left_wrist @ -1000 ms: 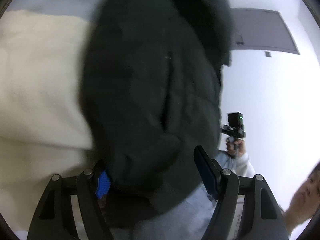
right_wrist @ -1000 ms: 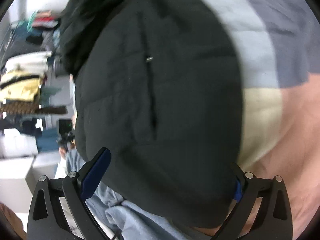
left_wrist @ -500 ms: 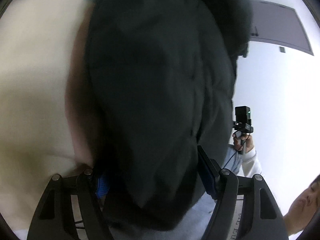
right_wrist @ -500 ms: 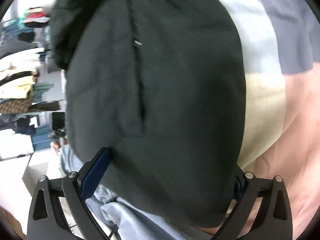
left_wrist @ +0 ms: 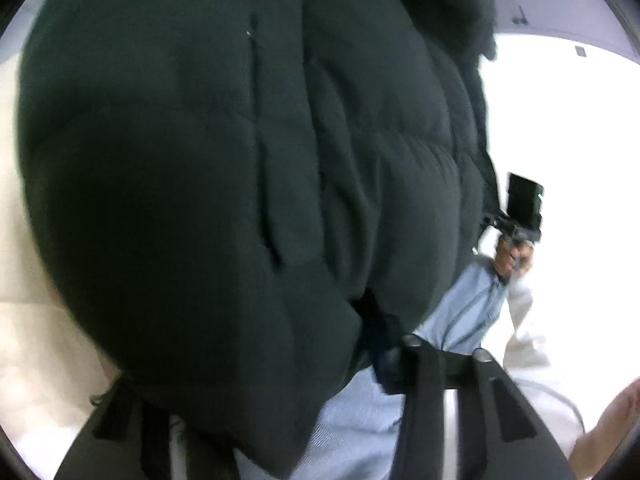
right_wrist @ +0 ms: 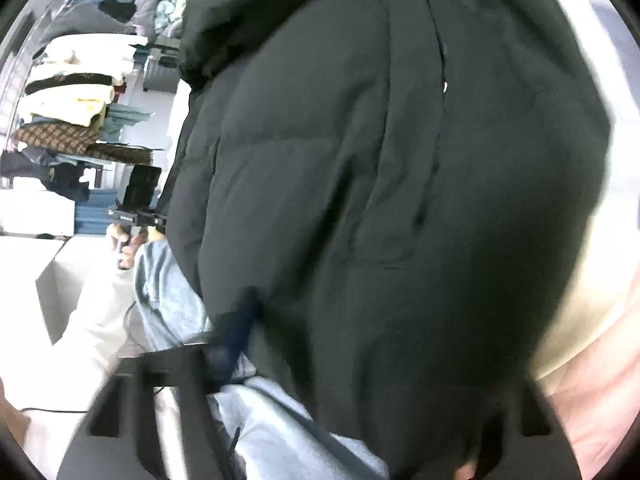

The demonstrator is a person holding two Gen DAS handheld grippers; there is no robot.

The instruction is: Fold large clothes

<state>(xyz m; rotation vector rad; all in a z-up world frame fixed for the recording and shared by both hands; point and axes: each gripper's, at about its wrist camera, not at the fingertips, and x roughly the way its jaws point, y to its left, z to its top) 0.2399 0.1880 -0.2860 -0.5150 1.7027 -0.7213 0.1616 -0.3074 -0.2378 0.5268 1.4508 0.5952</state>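
Note:
A big dark green padded jacket (left_wrist: 240, 184) fills most of the left wrist view and bulges between the jaws of my left gripper (left_wrist: 256, 364). The jaws stand wide apart; the left one is mostly buried under the fabric. In the right wrist view the same jacket (right_wrist: 380, 208) fills the frame and lies between the wide jaws of my right gripper (right_wrist: 380, 360). Only the left blue pad (right_wrist: 240, 332) shows there. The jacket hangs over a cream and pink surface (left_wrist: 24, 340).
A person in a light blue shirt (left_wrist: 468, 312) stands behind the jacket and holds a black camera (left_wrist: 524, 204) on a grip. Shelves of stacked folded clothes (right_wrist: 76, 92) stand at the left of the right wrist view. A white wall (left_wrist: 568, 128) is at the right.
The jacket has swung and spread wider across both views. Both grippers have tilted, and the left one's near jaw is now hidden under fabric.

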